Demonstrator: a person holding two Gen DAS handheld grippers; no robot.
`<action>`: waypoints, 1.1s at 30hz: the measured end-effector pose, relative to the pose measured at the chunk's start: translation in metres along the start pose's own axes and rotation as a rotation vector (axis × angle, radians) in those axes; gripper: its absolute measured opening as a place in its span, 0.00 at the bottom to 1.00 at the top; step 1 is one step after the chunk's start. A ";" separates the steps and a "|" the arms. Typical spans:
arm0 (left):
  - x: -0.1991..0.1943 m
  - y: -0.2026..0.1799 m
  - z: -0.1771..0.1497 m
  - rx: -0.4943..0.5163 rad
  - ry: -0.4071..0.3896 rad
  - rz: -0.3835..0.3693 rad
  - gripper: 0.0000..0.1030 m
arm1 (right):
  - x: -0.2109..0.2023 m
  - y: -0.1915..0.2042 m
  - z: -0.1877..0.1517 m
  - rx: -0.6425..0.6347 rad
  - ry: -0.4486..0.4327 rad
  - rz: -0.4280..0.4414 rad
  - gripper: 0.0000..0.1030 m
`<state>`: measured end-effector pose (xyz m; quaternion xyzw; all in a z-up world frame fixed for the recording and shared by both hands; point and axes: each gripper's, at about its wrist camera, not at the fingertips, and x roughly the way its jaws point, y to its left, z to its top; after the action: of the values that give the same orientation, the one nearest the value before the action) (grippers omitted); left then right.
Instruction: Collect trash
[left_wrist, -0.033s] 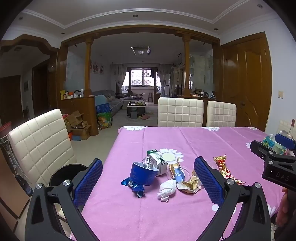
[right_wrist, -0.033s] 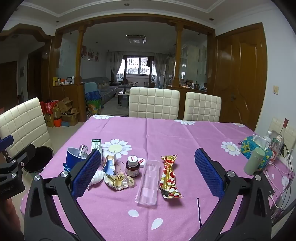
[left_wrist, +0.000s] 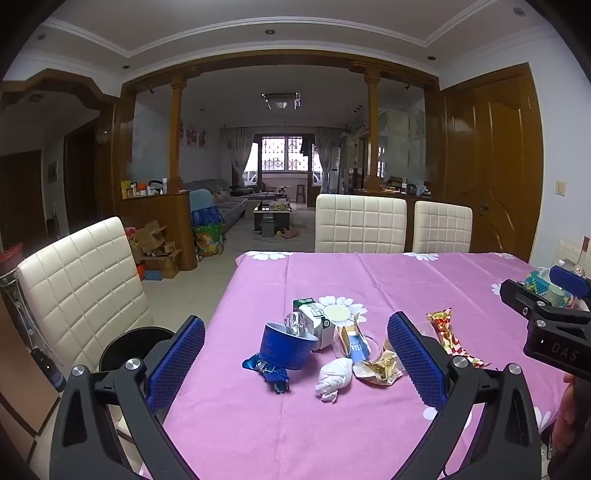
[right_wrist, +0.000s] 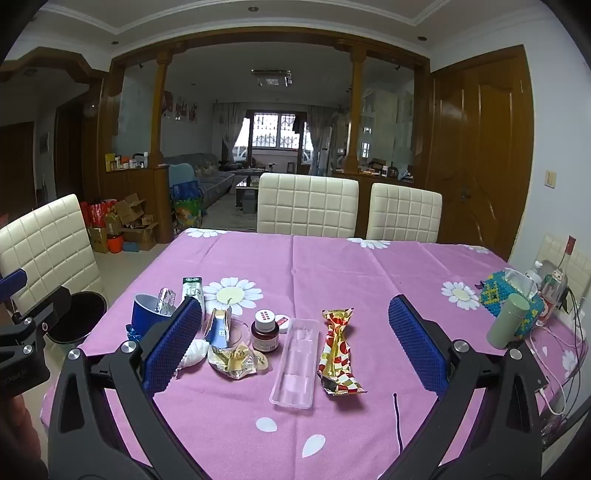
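Note:
Trash lies on the pink tablecloth (left_wrist: 369, 280): a blue paper cup (left_wrist: 286, 345) (right_wrist: 147, 312), a blue foil wrapper (left_wrist: 267, 371), a white tissue wad (left_wrist: 334, 374) (right_wrist: 194, 352), a gold wrapper (left_wrist: 378, 367) (right_wrist: 232, 363), a milk carton (left_wrist: 314, 323), a red-gold snack bag (left_wrist: 448, 338) (right_wrist: 338, 354), a clear plastic tray (right_wrist: 295, 363) and a small brown jar (right_wrist: 264, 330). My left gripper (left_wrist: 295, 363) is open and empty, just short of the cup. My right gripper (right_wrist: 295, 345) is open and empty above the tray.
A black trash bin (left_wrist: 135, 345) (right_wrist: 75, 315) stands on the floor left of the table, beside a white chair (left_wrist: 79, 288). Two chairs (right_wrist: 308, 203) stand at the far side. A green tumbler (right_wrist: 508, 321), a beaded tissue box (right_wrist: 508, 295) and cables sit at the right edge.

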<state>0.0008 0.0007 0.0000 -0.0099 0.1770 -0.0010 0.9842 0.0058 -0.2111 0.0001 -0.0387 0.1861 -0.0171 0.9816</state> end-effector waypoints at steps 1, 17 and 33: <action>0.000 0.000 0.000 -0.001 -0.001 -0.001 0.94 | 0.000 0.000 0.000 0.001 -0.003 -0.001 0.97; 0.000 -0.002 0.001 0.010 -0.010 0.008 0.94 | 0.001 0.002 -0.001 0.000 0.006 0.001 0.97; -0.005 0.001 0.000 0.011 -0.019 0.009 0.94 | 0.001 0.009 0.000 -0.005 0.001 -0.001 0.97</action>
<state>-0.0038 0.0021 0.0013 -0.0036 0.1679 0.0027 0.9858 0.0067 -0.2019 -0.0010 -0.0414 0.1866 -0.0169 0.9814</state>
